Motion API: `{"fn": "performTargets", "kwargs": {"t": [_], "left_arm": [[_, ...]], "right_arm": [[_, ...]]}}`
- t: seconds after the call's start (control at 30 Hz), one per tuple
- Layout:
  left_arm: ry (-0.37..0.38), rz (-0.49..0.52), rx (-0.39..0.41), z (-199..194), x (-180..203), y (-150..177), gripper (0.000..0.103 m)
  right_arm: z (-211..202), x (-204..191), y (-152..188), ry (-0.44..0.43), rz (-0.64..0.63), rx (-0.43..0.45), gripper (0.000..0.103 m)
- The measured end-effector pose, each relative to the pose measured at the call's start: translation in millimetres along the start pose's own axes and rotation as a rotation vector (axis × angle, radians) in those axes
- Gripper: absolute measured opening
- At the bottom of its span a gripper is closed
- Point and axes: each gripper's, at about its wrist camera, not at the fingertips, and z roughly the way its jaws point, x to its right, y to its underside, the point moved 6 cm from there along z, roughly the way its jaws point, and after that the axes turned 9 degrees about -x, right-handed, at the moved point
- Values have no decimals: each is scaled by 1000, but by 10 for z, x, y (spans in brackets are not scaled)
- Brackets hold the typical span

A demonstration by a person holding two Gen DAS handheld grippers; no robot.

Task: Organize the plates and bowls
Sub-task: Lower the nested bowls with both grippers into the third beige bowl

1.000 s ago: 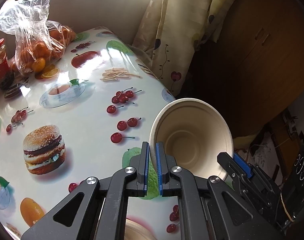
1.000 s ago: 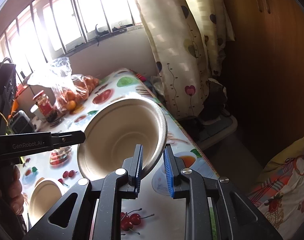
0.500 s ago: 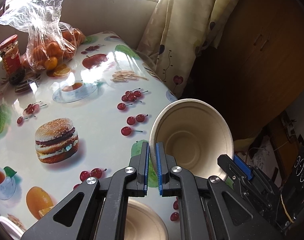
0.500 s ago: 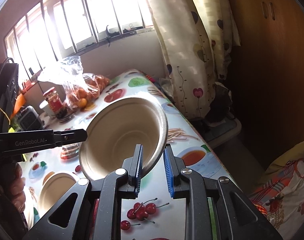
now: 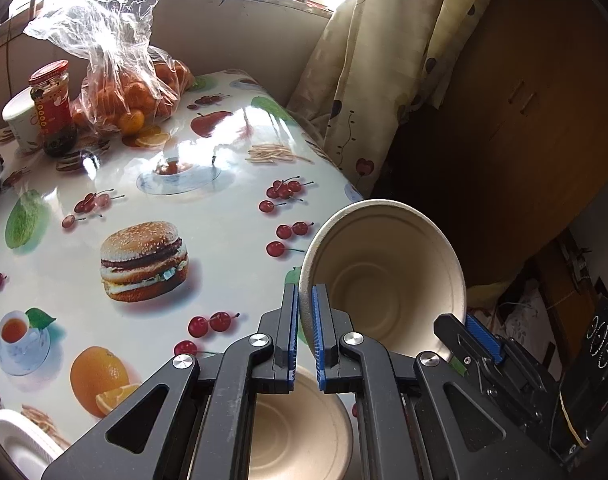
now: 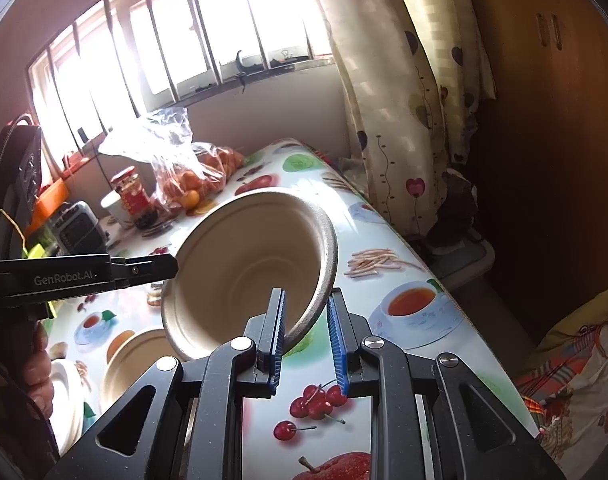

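Note:
A beige paper bowl (image 5: 388,280) hangs tilted above the table, held at two sides of its rim. My left gripper (image 5: 305,336) is shut on its left rim. My right gripper (image 6: 306,344) stands around its right rim (image 6: 324,276), with the right pad a little off the rim; it also shows at the bowl's far side in the left wrist view (image 5: 480,340). A second beige bowl (image 5: 299,424) sits on the table right below; it also shows in the right wrist view (image 6: 135,360). A white plate (image 5: 19,444) lies at the front left.
The table (image 5: 207,216) has a glossy food-print cloth. At the back stand a bag of oranges (image 5: 131,96), a red-lidded jar (image 5: 51,108) and a white cup (image 5: 17,124). A curtain (image 5: 376,80) and wooden cabinet (image 5: 524,120) are right of the table edge.
Both grippers and the held bowl have risen and pulled back a little over the table. The bowl below has come further into view.

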Motion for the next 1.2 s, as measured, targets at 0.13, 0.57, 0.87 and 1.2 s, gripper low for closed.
{"fn": "performTargets", "kwargs": {"t": [0.13,0.57,0.87,1.2], "left_arm": [[-1,-13,8,-72,-57,59,7],[-9,-60,31,-285,-281,297,7],[-11,-85,49,-441,-400,437,7],[-10,-107,61,-555,-509,573,7]], "right_arm": [[-41,-86,37,-14,-12,1,20],[-94,-376,199,-61,-48,-12,20],[-144,-555,294,-88,-67,-16,20],[-166,-692,402,-109,-82,-28,20]]}}
